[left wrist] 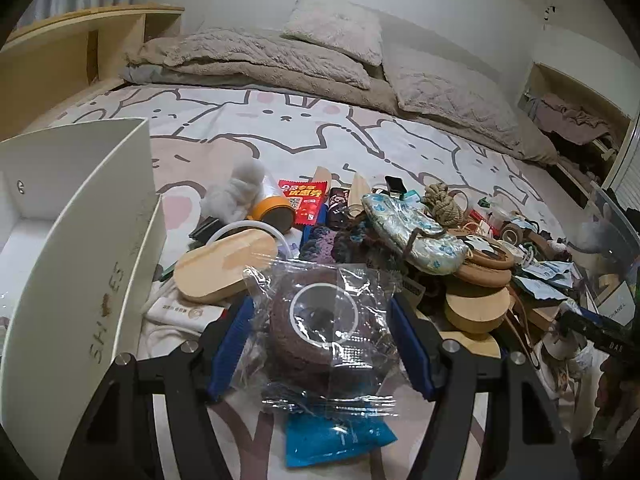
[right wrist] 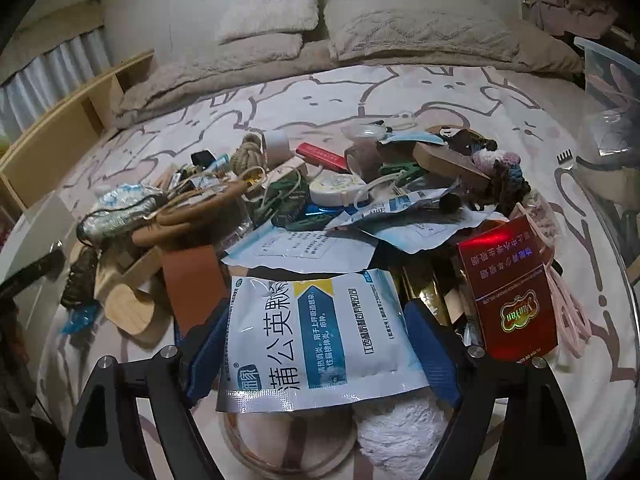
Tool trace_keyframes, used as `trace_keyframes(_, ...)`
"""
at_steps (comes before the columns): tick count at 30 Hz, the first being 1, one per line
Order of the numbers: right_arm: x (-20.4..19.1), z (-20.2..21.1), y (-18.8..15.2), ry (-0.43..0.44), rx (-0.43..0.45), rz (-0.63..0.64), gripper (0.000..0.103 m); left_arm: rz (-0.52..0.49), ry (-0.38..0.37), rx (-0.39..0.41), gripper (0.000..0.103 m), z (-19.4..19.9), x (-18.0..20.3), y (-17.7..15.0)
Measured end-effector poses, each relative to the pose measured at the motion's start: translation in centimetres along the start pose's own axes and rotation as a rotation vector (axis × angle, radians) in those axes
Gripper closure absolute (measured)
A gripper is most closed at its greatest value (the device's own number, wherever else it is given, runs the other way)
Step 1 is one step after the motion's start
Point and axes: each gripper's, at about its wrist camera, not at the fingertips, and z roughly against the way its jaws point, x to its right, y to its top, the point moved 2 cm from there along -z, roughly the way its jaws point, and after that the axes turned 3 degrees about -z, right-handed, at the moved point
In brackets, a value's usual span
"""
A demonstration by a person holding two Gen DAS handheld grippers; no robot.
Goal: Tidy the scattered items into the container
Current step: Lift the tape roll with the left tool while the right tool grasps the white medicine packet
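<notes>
My left gripper [left wrist: 320, 308] is shut on a brown roll in a clear crinkled wrapper [left wrist: 304, 344], its blue pads [left wrist: 230, 344] pressing the wrapper from both sides. A white shoebox [left wrist: 80, 220] stands open just to its left. In the right wrist view, my right gripper [right wrist: 318, 308] has a white and blue medicine sachet [right wrist: 320, 328] lying flat between its fingers, and both blue pads [right wrist: 426, 344] touch the sachet's side edges. The pile of scattered items [right wrist: 320, 200] lies just beyond it on the bed.
A blue packet [left wrist: 340, 440] lies under the wrapped roll and an oval wooden lid [left wrist: 228, 268] sits beyond it. A red carton [right wrist: 508, 292] stands right of the sachet, with a clear plastic bin [right wrist: 608, 80] at the far right. Pillows [right wrist: 420, 32] lie at the head of the bed.
</notes>
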Motion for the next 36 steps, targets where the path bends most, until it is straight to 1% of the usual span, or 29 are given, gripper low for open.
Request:
trace_keyframes(9, 0.0, 0.5, 0.2, 0.01, 0.012, -0.032, 0.018, 0.002, 0.003, 0.025, 0.034, 1.0, 0.2, -0.2)
trace_keyframes(20, -0.9, 2.1, 0.7, 0.055, 0.067, -0.038, 0.018, -0.012, 0.01, 0.054, 0.034, 1.9, 0.6, 0.3)
trace_keyframes(24, -1.0, 2.9, 1.0, 0.062, 0.101, -0.045, 0.018, -0.013, -0.002, 0.056, 0.034, 1.9, 1.2, 1.2)
trace_keyframes(28, -1.1, 3.4, 1.3, 0.043, 0.124, -0.027, 0.018, -0.029, 0.006, 0.066, 0.034, 2.0, 1.9, 2.3)
trace_keyframes(33, -1.1, 3.5, 1.4, 0.047, 0.132, -0.026, 0.018, -0.04, 0.005, 0.081, 0.034, 2.4, 2.6, 4.1)
trace_keyframes(36, -1.0, 3.6, 1.4, 0.048, 0.137, -0.03, 0.018, -0.059, 0.016, 0.107, 0.034, 2.9, 3.2, 5.7)
